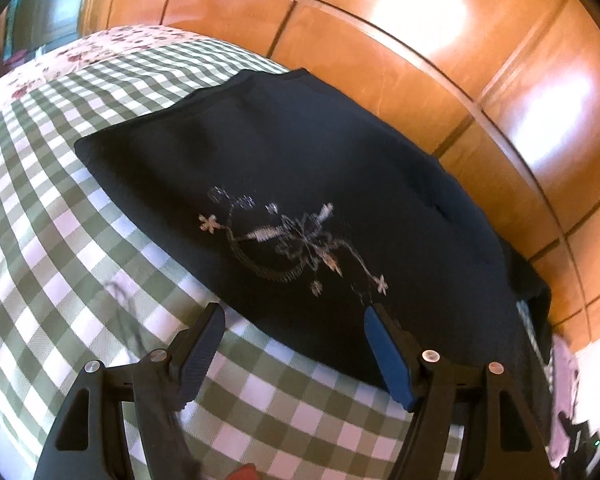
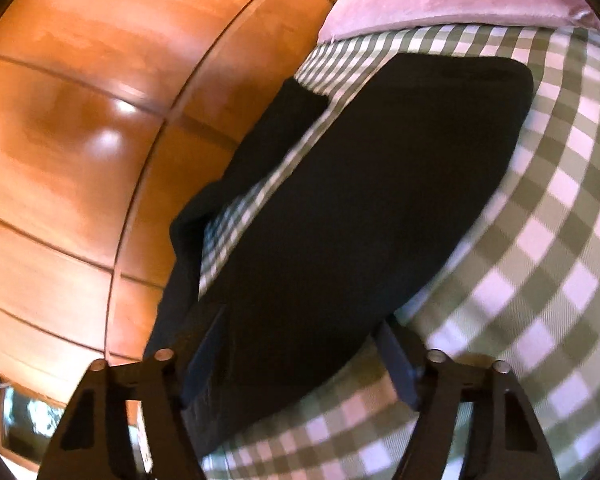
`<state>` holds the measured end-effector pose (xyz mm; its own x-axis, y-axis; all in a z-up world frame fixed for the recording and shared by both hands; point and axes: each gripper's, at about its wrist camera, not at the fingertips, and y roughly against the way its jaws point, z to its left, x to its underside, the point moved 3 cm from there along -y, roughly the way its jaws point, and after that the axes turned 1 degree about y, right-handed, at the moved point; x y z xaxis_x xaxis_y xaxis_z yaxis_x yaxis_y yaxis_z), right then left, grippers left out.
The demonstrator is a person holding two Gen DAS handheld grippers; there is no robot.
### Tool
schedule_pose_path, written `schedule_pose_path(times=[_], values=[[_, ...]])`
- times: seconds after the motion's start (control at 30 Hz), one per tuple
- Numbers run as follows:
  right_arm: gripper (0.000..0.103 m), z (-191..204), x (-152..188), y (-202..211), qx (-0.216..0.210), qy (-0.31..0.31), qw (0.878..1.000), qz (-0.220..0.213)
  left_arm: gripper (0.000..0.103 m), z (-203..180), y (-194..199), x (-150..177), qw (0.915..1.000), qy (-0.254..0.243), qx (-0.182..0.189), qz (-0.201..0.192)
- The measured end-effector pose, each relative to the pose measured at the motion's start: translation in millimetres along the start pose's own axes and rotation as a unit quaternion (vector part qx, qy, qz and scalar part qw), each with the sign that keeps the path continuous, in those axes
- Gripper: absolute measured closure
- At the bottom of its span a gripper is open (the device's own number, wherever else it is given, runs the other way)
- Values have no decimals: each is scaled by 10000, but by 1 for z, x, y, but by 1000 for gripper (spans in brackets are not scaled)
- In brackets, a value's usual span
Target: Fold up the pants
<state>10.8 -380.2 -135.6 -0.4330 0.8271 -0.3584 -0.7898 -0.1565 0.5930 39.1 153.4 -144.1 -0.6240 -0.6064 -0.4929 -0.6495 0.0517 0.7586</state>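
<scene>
Currently, black pants [image 1: 300, 168] lie flat on the checked bedsheet [image 1: 60, 240], beside a wooden wardrobe [image 1: 420, 40]. Left gripper [image 1: 294, 312] jaws are spread at the hem. Right gripper [image 2: 300, 340] jaws straddle the fabric edge, not pinching.

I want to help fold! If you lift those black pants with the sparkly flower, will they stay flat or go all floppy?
Probably floppy: the black pants lie soft and flat on the checked bedspread, and one part droops over the bed's edge. Likely light, too. The left claw hovers open at their hem.
</scene>
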Motion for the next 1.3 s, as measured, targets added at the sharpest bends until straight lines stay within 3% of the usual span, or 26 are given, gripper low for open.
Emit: schedule_pose_path(times=[0.17,0.27,0.33,0.43,0.57,0.67,0.77,0.83,0.87,1.03,1.3], values=[[63,-9,-7,-6,-67,-224,9997,-26,29,11,-7,-8,9996,145,233,13],[65,-11,-6,-6,-165,-78,9998,-2,27,15,-9,-11,9989,278,365,14],[68,-10,-5,-8,-133,73,9999,34,19,17,-11,-12,9975,303,633,-82],[69,-11,-5,-9,-134,167,9998,57,19,21,-10,-13,9959,409,791,-131],[69,-10,-5,-11,-55,253,9996,73,22,32,-11,-21,9908,902,980,-235],[70,-7,-5,-12,62,400,9991,83,26,32,-18,-31,9926,786,894,-248],[82,-10,-7,-14,191,549,9983,76,46,33,-25,-37,9952,673,670,-240],[87,-12,-8,-14,190,641,9977,92,82,37,-28,-39,9966,649,465,-188],[88,-11,-9,-15,212,720,9971,108,86,40,-31,-41,9973,631,356,-129],[89,0,-12,-12,511,1137,9922,96,94,50,-24,-45,9977,520,434,-22],[91,5,-16,19,493,1220,9913,-104,95,43,31,-46,9957,321,724,-484]])
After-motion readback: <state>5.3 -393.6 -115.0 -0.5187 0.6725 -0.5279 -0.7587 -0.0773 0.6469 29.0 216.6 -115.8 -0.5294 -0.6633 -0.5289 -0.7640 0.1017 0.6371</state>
